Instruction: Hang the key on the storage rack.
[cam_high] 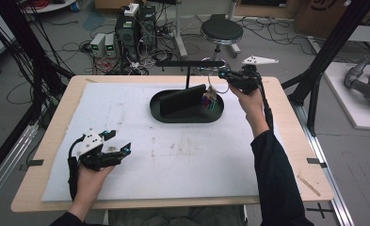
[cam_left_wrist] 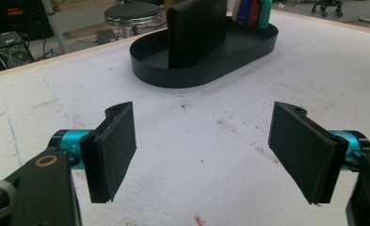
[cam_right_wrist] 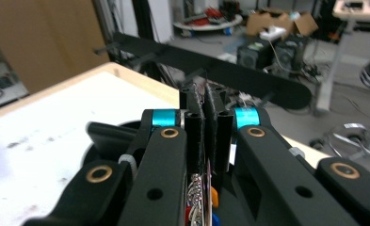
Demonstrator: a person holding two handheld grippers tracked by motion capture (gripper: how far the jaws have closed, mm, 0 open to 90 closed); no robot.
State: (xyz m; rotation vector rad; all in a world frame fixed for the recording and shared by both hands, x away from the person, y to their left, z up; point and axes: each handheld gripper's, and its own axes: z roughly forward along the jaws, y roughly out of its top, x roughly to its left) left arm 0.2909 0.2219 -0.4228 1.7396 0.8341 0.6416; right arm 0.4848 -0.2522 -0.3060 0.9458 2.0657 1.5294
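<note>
Progress looks about halfway: your right gripper (cam_high: 226, 75) has its fingers clamped on the key bunch (cam_high: 210, 97) up at 1 o'clock over the black tray (cam_high: 173, 117), not yet hung on the rack bar (cam_high: 189, 63), while your left gripper (cam_left_wrist: 204, 150) idles at 7 o'clock on the tabletop (cam_high: 182, 155), fingers wide apart.

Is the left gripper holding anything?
No, the left gripper has its jaws wide apart over the bare white mat, nothing between them.

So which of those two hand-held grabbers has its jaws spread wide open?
The left gripper, resting low over the white mat: its jaws stand far apart with nothing between them. The right gripper, up by the black tray, is clamped shut.
</note>
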